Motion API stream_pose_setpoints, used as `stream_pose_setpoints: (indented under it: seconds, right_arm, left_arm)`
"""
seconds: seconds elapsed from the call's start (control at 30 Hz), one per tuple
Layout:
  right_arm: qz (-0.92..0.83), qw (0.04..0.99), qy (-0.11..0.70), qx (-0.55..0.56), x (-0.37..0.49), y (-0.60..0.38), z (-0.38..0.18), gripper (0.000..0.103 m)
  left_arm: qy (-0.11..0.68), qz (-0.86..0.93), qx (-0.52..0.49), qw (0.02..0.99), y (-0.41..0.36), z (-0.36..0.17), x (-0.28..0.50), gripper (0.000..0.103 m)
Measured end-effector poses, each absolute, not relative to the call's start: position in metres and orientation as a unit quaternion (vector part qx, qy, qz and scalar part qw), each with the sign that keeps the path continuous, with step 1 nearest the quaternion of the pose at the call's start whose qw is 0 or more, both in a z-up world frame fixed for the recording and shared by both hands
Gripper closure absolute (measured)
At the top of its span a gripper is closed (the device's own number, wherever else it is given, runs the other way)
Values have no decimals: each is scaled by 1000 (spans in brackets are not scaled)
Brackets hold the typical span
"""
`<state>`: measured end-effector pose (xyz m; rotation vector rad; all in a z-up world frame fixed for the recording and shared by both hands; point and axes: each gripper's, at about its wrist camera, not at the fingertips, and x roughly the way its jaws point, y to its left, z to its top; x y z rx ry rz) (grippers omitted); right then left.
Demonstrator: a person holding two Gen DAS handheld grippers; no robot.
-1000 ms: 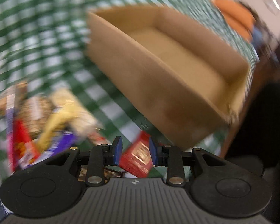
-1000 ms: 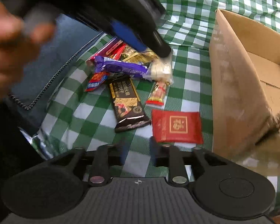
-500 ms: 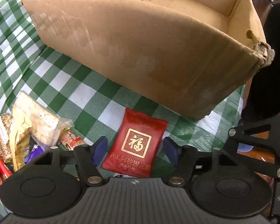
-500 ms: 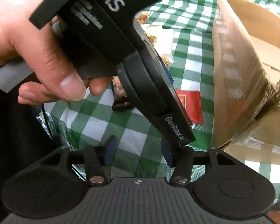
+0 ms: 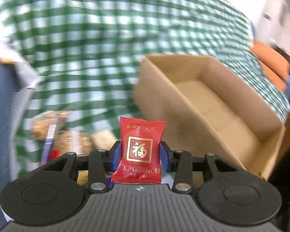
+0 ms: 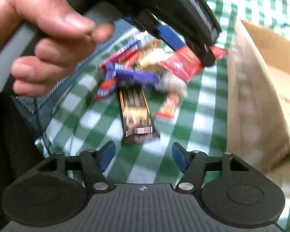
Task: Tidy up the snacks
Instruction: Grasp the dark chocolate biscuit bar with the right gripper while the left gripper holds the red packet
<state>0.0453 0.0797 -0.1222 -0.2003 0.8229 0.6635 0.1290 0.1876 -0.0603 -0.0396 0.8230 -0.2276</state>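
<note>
left gripper (image 5: 140,157): jaws just closed, clamping red packet (image 5: 140,147) with gold square emblem, upright | right gripper (image 6: 143,157): jaws just widened, nothing between

The left gripper (image 5: 140,157) holds a red snack packet (image 5: 140,147) between its two blue pads (image 5: 116,154); the jaws have just been closing, and both pads press on the sides of the packet. The packet stands upright, lifted off the table, with a gold square and gold characters on its front. To the right, and farther away, stands an open cardboard box (image 5: 212,104); its inside shows only bare cardboard. A green-and-white checked tablecloth (image 5: 83,44) covers the table and is blurred. At the near left lies a blurred heap of snacks (image 5: 63,135).
</note>
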Motion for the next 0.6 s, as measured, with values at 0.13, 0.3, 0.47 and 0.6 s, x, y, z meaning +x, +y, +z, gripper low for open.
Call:
stream_pose_setpoints:
  seconds: [0.13, 0.3, 0.47, 0.6]
  right_arm:
    - [323, 853, 393, -116, 66, 96, -129, 30]
    - [329, 836, 420, -128, 85, 111, -150, 32]
    - [332, 838, 414, -125, 81, 112, -147, 62]
    - [318, 836, 421, -151, 66, 103, -137, 62]
  left_arm:
    - [374, -78, 2, 924, 189, -47, 122, 57]
    - [380, -65, -14, 923, 192, -42, 114, 57]
    - [438, -50, -71, 895, 199, -56, 120, 57]
    - [466, -18, -134, 875, 219, -63, 118, 57]
